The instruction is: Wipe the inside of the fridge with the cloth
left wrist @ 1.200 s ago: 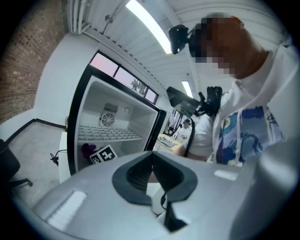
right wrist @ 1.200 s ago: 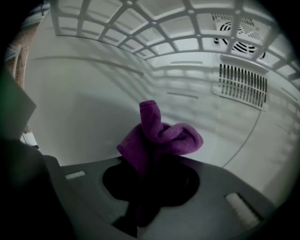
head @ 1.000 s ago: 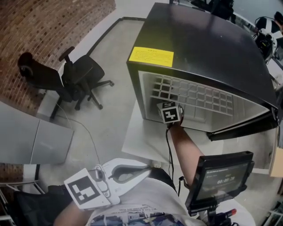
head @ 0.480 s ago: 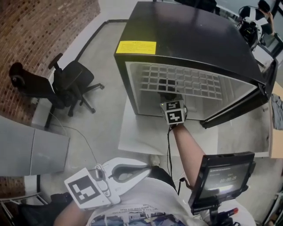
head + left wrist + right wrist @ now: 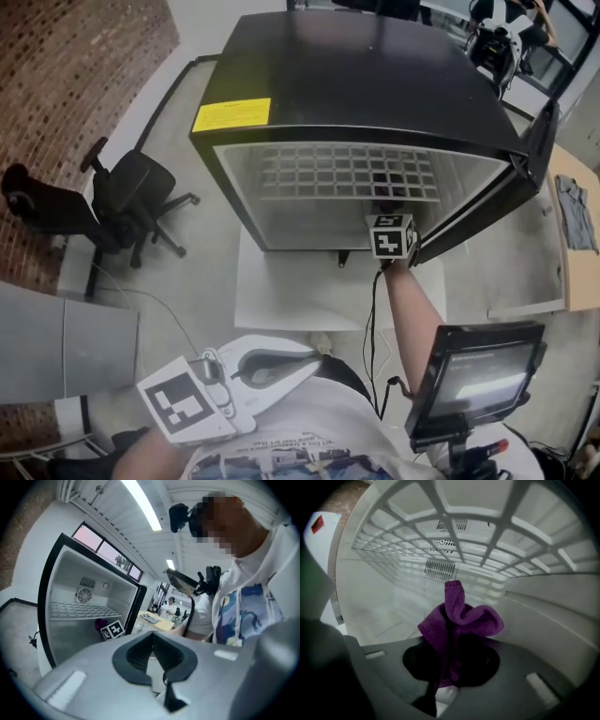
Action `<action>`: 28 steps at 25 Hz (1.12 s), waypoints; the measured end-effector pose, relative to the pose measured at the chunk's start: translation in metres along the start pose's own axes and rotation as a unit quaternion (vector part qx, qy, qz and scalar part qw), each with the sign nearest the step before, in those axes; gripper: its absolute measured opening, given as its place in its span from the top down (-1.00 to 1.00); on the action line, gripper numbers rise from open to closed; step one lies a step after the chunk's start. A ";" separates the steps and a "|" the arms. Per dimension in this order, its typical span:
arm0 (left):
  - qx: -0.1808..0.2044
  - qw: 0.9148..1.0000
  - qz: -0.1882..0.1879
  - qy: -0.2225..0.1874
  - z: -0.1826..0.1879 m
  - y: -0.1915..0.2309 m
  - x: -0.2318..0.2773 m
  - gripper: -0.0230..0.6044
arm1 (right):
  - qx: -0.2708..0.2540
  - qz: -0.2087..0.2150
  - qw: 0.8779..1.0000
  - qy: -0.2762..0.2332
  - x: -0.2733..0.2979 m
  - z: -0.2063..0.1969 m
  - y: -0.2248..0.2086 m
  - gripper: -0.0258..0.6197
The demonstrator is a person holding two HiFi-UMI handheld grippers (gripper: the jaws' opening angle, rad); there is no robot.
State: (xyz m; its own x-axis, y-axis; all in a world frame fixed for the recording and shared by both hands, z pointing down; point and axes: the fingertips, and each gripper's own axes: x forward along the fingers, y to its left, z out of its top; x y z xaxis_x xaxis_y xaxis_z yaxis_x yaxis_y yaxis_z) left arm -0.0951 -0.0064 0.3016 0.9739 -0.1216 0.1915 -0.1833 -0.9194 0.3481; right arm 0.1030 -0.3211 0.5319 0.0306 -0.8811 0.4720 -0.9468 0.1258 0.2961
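Observation:
A black fridge [image 5: 356, 84] stands open toward me, its white inside [image 5: 309, 220] crossed by a wire shelf [image 5: 347, 173]. My right gripper [image 5: 389, 225] reaches into the lower right of the opening, below the shelf. In the right gripper view its jaws [image 5: 451, 658] are shut on a bunched purple cloth [image 5: 461, 616], which sticks out toward the back wall and its vent [image 5: 439, 569]. From the left gripper view the cloth [image 5: 100, 623] shows just inside the fridge. My left gripper [image 5: 314, 366] is held low against my body, shut with nothing in it.
The fridge door [image 5: 487, 202] hangs open on the right. A white board [image 5: 281, 291] lies under the fridge. A black office chair [image 5: 122, 202] stands at the left by a brick wall [image 5: 56, 103]. A small screen [image 5: 478, 375] sits at my chest.
My right gripper has carried the cloth from the left side of the fridge's inside across to the right side. The left gripper has stayed in place.

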 end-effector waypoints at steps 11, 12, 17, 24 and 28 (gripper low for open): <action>-0.007 1.000 0.019 0.005 0.004 0.016 0.006 0.91 | 0.012 0.024 0.998 0.050 0.026 -0.023 0.023 0.68; -0.007 1.000 0.021 0.004 0.004 0.017 0.006 0.91 | 0.009 0.032 0.998 0.048 0.027 -0.021 0.030 0.68; -0.012 1.000 0.028 0.003 0.002 0.018 0.003 0.91 | 0.003 0.068 0.997 0.040 0.031 -0.010 0.064 0.68; -0.019 0.999 0.047 -0.004 -0.001 0.020 -0.012 0.91 | -0.007 0.113 0.993 0.027 0.035 0.009 0.115 0.68; -0.027 0.998 0.062 -0.010 -0.005 0.020 -0.025 0.91 | -0.016 0.139 0.990 0.020 0.035 0.020 0.145 0.68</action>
State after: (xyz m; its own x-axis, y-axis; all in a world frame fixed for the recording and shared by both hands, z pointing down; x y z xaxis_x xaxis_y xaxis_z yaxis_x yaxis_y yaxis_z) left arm -0.1243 -0.0198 0.3085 0.9454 -0.2420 0.2184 -0.3098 -0.8753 0.3713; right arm -0.0394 -0.3425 0.5743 -0.2167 -0.7918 0.5711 -0.9100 0.3756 0.1755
